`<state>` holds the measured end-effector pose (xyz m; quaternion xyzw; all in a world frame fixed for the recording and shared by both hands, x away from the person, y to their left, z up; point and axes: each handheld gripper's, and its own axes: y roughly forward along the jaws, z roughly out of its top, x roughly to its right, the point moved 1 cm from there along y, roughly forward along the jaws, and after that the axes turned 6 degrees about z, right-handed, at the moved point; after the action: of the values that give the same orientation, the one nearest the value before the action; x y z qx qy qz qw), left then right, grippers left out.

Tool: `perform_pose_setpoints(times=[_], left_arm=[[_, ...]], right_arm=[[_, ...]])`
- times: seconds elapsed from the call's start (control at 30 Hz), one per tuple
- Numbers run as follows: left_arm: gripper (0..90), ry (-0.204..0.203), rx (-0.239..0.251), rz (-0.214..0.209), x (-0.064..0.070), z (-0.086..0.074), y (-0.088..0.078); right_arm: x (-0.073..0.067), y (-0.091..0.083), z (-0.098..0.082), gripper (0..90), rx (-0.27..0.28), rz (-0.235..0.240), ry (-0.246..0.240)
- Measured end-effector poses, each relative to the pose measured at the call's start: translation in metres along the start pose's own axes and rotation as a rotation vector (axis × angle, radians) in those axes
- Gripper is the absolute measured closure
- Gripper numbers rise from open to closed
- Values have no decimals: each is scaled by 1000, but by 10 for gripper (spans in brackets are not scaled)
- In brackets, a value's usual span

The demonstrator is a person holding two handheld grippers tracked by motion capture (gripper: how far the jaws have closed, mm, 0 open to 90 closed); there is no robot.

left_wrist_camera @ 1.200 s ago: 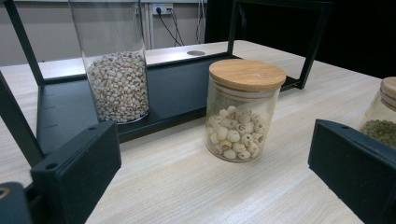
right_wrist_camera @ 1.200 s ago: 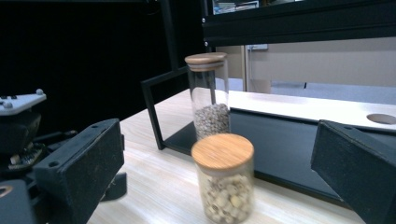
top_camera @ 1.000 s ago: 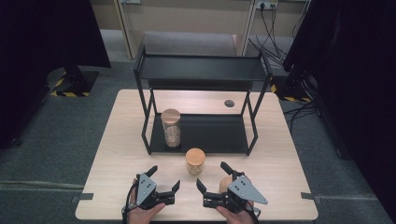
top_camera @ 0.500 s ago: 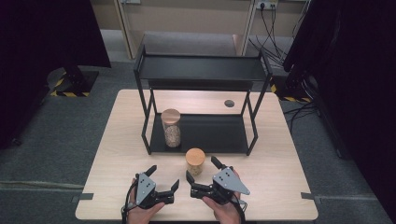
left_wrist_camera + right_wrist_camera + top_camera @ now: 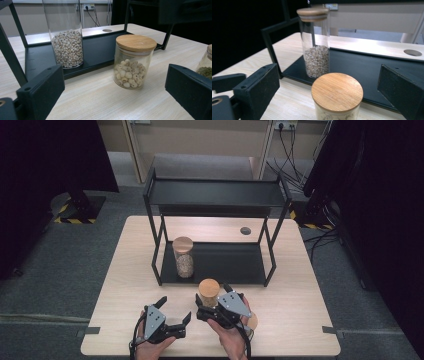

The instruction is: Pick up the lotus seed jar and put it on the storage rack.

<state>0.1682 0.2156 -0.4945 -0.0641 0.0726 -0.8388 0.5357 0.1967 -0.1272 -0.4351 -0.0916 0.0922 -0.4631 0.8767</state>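
Observation:
A short glass jar (image 5: 209,291) with a wooden lid, holding pale round seeds, stands on the table just in front of the black shelf (image 5: 215,192). The jar (image 5: 337,93) sits low between the jaws of my right gripper (image 5: 329,82), which have just been closing a little; the pads stand clear of it on both sides, so the gripper is open. My left gripper (image 5: 176,309) rests open and empty near the table's front edge, and the same jar (image 5: 133,61) lies ahead of it. A tall jar (image 5: 183,256) of grain stands on the shelf's lower board.
A third jar (image 5: 207,66) with green contents stands by my right hand (image 5: 251,321). The shelf's upright posts (image 5: 159,250) flank the lower board. A round hole (image 5: 245,230) is in the tabletop behind the shelf.
My right gripper has moved left and forward until its jaws flank the short jar. The left gripper has stayed where it was.

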Motion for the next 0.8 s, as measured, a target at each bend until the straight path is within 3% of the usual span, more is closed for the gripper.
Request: perform_pose_setpoints(times=[0.27,0.8], left_arm=[[19,-1,-1,0,0,0,0],[19,-6,-2,5,-1,-1,1]], right_arm=[[-6,18,-3,48,-42,-50,8],[-6,40,-13,66,-100,-89,7]])
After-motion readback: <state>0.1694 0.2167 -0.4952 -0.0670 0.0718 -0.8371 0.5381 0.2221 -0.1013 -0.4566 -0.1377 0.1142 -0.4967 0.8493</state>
